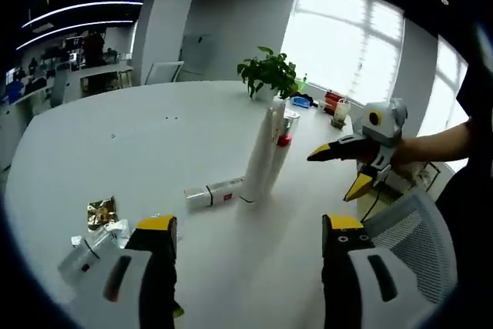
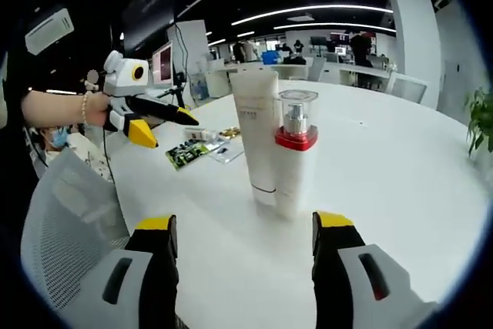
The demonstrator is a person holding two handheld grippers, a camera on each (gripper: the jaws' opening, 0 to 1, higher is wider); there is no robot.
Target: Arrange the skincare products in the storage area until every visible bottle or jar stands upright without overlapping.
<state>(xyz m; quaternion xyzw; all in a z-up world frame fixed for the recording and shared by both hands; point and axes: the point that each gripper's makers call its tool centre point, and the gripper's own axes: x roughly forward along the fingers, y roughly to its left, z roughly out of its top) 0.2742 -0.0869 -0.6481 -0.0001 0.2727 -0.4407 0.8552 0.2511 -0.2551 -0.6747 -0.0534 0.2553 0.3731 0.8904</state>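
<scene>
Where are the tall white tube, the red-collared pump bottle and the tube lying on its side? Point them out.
tall white tube (image 2: 257, 132): right gripper view, middle of its body.
red-collared pump bottle (image 2: 296, 138): right gripper view, on the red collar.
lying tube (image 1: 218, 192): left gripper view, middle of its white body.

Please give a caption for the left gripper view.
Open left gripper faces two upright tubes and one lying bottle on the white table.

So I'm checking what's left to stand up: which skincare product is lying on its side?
The small white tube, flat on the table left of the two upright containers: the tall tube and the red-collared pump bottle.
</scene>
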